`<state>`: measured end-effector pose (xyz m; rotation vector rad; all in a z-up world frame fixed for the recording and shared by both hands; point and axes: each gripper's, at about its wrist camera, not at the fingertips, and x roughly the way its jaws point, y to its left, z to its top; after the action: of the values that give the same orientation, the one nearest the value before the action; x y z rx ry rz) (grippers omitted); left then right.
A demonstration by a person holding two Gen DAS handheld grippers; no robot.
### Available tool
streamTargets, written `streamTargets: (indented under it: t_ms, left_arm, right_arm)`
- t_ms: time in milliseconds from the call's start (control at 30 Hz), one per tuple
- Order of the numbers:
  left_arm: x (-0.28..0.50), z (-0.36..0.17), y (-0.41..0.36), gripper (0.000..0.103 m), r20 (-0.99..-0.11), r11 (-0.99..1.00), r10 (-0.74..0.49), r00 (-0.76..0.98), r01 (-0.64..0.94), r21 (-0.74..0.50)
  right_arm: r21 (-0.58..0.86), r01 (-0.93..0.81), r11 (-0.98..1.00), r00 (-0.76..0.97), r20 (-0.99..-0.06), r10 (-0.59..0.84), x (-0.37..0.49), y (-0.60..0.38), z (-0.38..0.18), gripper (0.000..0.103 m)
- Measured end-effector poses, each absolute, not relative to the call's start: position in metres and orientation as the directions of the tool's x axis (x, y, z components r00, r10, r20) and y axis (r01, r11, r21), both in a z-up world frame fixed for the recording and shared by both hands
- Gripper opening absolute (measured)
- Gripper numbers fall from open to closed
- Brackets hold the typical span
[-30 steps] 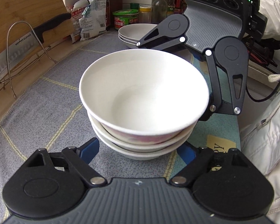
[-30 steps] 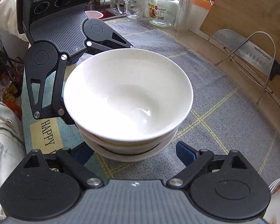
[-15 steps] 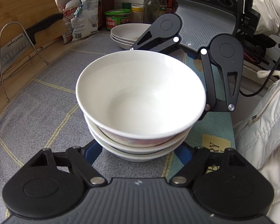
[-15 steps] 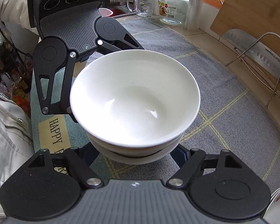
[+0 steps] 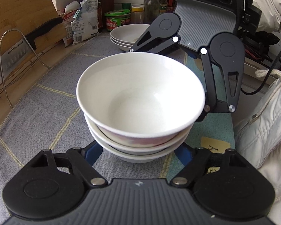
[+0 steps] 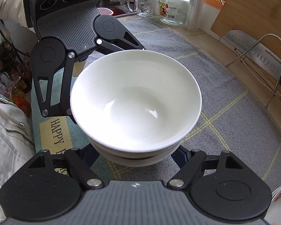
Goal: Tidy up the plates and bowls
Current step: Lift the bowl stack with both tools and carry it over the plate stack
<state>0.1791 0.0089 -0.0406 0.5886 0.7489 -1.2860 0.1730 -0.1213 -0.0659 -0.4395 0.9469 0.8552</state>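
Here the grey woven mat with pale yellow lines (image 5: 46, 86) covers the counter, and the stack of 3 white ceramic bowls (image 5: 140, 101) stands on it between my 2 tools. My left gripper (image 5: 138, 152) sits at the near side of the stack, its blue-tipped fingers (image 5: 92, 152) set on either side of the lowest bowl; its jaws have just been closing around that bowl, though I cannot tell whether the pads press on it. My right gripper (image 6: 134, 154) faces it from the far side, fingers likewise flanking the base, contact hidden under the rims. Far left, a second pile of shallow white plates (image 5: 126, 35) rests by the green-lidded jar (image 5: 118, 19).
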Motion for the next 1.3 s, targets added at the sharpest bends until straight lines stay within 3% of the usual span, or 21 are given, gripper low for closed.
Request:
streamTargets:
  t_ms: [533, 1300]
  left_arm:
    - [0.164, -0.025, -0.04, 0.082, -0.755, 0.228, -0.637, 0.154, 0.974, 0.007]
    - [0.17, -0.016, -0.189, 0.082, -0.712, 0.158, -0.686, 0.152, 0.986, 0.058]
  right_arm:
    - [-0.008, -0.808, 0.59, 0.324, -0.841, 0.433, 0.162, -0.166, -0.037, 0.084]
    - [-0.093, -0.767, 0.635, 0.402, -0.841, 0.362, 0.155, -0.312, -0.006, 0.084]
